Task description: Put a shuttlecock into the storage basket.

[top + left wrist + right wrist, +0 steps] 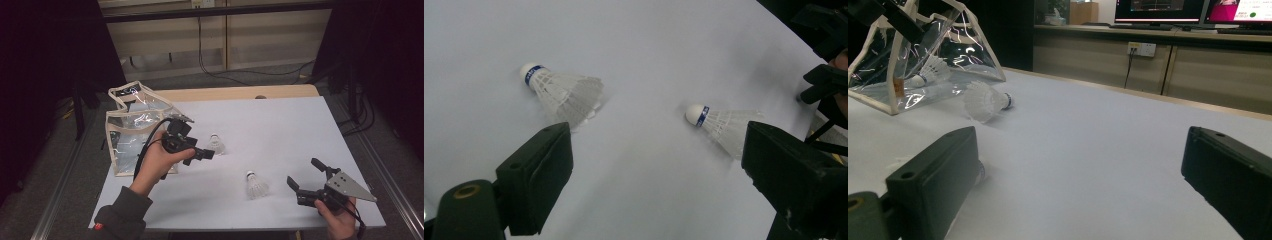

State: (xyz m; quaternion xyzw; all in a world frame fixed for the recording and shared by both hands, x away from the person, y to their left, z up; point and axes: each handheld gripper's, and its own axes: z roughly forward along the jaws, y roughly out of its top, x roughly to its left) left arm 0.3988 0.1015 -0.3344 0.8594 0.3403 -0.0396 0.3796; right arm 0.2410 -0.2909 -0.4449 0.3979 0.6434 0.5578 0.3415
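A: Where are the grippers rn?

B: Left gripper sits at about 9 o'clock on the white table, held in the left hand, jaws spread wide w/ nothing between them. Right gripper is at roughly 5 o'clock in the right hand, jaws also parted and empty.

A: And the shuttlecocks?

B: Two lie on their sides on the table. Far shuttlecock is just beside the left gripper's tips, at its 3 o'clock. Near shuttlecock is near table center-front, between the two grippers. Both have a white cork w/ a blue band, per the left gripper view.

A: The bag?

B: Clear plastic pouch w/ cream trim stands at 10 o'clock, behind the left hand. Right gripper view shows another shuttlecock inside it.
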